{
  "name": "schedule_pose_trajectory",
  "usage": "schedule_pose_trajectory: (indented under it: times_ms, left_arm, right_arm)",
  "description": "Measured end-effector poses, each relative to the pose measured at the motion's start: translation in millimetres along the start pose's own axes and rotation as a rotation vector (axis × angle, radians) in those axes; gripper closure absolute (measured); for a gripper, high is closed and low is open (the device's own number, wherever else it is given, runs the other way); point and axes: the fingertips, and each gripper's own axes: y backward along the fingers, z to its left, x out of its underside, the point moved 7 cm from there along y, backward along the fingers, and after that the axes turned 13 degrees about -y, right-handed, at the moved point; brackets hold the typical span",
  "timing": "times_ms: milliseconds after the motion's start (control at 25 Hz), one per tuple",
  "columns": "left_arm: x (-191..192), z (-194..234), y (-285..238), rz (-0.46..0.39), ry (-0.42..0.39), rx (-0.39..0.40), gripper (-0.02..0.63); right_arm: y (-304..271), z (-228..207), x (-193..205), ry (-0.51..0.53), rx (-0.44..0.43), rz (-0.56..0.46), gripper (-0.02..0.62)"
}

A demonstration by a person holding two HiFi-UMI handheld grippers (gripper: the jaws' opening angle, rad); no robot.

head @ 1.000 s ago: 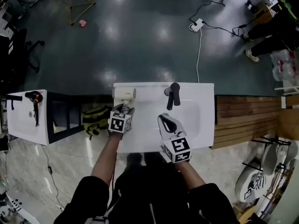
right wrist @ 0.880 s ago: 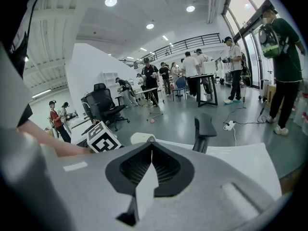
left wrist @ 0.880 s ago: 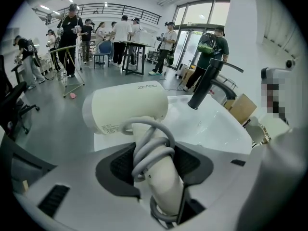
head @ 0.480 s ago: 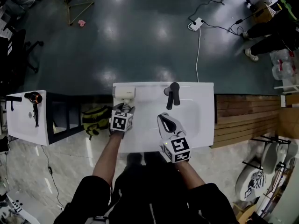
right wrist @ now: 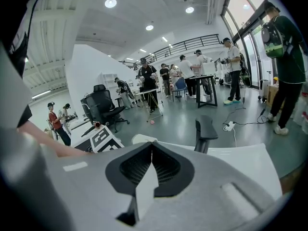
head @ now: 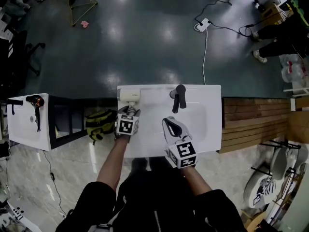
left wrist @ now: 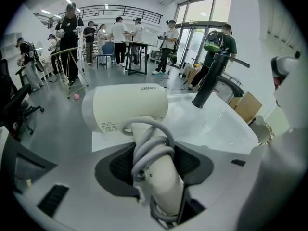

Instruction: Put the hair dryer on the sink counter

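- Dark glossy floor (head: 145,37) fills the top of the head view; a white sink surface (head: 205,129) sits centre, with a black faucet (head: 179,98) at the back.
- Hair dryer (head: 129,95): cream, short fat barrel, lying over the back-left corner of the surface with the handle pointing towards the person. Contact with the surface is unclear.
- Left tool (head: 127,113) is on the dryer handle. Right tool (head: 170,124) is over the basin, well apart from the dryer.
- A second, dark hair dryer (head: 35,100) lies on a white side table (head: 24,129) far left.
- Versus 1.0 s ago: the left tool's marker cube has shifted slightly right, the dryer barrel has barely shifted, and the right tool is unchanged.
- Left gripper view: jaws clamped on either side of the cream handle, with a grey cord (left wrist: 151,148) coiled around it. The barrel has a small label on its side, and the faucet and basin are to the right.
- Right gripper view: jaws pressed together with nothing between them; the faucet is ahead and people stand in the background.
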Motion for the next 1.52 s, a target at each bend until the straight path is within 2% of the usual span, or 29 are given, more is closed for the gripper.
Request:
schedule_pose_trajectory:
  times_ms: [480,840,1520]
  left_arm:
    - [-3,-2,2,-0.013,-0.005,-0.006,0.387]
    - [-5,-1,13,-0.056,0.007,-0.017,0.380]
    - [-8,-6,59,-0.125,-0.021,-0.039,0.395]
  right_arm:
    - [8,6,-1,-0.006,-0.002,-0.018,0.591]
    - [13,5,1,0.002,0.002,-0.031,0.591]
    - [27,19,-2,0.036,-0.003,-0.070,0.591]
